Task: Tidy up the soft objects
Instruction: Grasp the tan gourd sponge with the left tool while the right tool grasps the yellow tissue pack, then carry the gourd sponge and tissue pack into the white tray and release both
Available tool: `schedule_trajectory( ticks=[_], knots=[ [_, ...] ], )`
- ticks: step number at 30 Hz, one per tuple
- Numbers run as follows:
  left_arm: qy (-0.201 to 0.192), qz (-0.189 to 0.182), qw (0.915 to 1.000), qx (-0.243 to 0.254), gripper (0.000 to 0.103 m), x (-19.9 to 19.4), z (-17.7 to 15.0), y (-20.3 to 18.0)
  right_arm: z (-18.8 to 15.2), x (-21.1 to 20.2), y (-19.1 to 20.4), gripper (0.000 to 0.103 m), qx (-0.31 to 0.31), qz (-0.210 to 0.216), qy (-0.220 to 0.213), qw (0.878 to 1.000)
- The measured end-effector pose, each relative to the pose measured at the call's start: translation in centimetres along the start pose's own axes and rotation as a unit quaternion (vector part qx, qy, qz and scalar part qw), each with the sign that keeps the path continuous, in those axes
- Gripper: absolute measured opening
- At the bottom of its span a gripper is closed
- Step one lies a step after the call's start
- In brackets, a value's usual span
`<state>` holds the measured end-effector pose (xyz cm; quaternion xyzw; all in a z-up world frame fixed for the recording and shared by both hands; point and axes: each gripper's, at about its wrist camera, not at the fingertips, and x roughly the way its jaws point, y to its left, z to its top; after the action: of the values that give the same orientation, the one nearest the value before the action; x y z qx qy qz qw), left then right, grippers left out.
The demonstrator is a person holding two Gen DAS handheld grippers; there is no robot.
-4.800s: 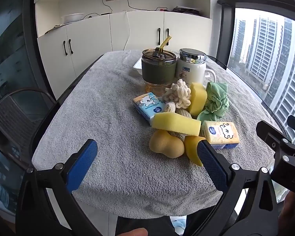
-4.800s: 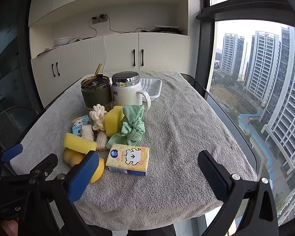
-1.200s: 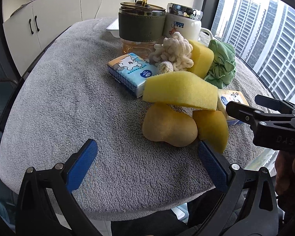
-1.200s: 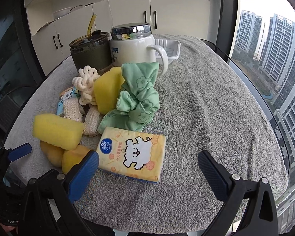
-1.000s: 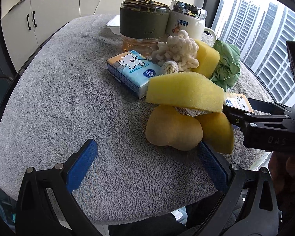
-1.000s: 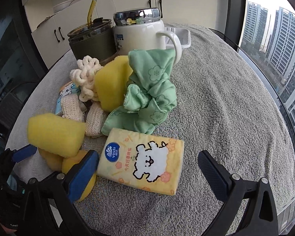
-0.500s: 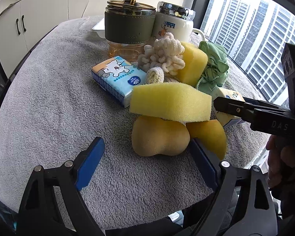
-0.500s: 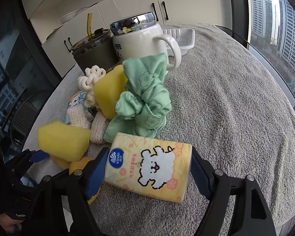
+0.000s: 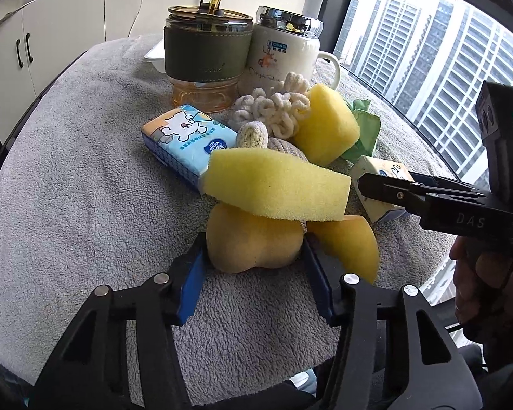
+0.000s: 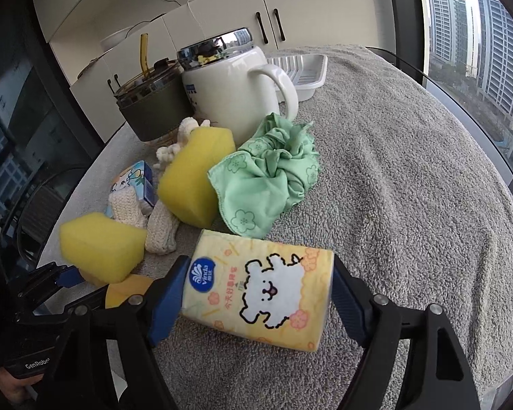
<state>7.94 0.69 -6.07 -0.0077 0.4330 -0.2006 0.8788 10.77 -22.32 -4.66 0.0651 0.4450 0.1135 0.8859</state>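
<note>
Though heaped — yellow sponge (image 9: pixel 277 188) atop pile

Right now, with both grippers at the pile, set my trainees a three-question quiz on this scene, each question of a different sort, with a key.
1. True or false: the yellow tissue pack sits between the pads of the right gripper.
2. What lies on top of the rounded orange sponge that the left gripper clamps?
A. a green cloth
B. a long yellow sponge
C. a blue tissue pack
3. Fill in: behind the green cloth stands a white ____ with a handle.

Key
1. True
2. B, the long yellow sponge
3. mug
</note>
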Motion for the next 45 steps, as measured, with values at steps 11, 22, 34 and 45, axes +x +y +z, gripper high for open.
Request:
schedule_trajectory(
  ticks=[11,22,34,45],
  knots=[
    [-0.015,-0.006,0.9999,-0.002,0.046,-1.1,0.3,1.0,0.0,-0.4,1.1,0.08,-0.014,-0.014,-0.005,1.0],
    [-0.012,0.007,0.9998,-0.016,0.046,-2.9,-1.1,2.9,-0.1,-1.4,1.2,0.08,-0.02,-0.032,-0.012,0.999],
    [-0.03,0.012,0.9993,-0.018,0.046,-4.3,-0.4,3.5,-0.2,-2.9,1.2,0.08,-0.031,-0.053,-0.013,0.998],
    [-0.046,0.041,0.998,-0.012,0.046,-6.1,4.2,7.3,2.7,-4.6,-1.5,0.08,-0.048,-0.082,-0.011,0.995]
  ],
)
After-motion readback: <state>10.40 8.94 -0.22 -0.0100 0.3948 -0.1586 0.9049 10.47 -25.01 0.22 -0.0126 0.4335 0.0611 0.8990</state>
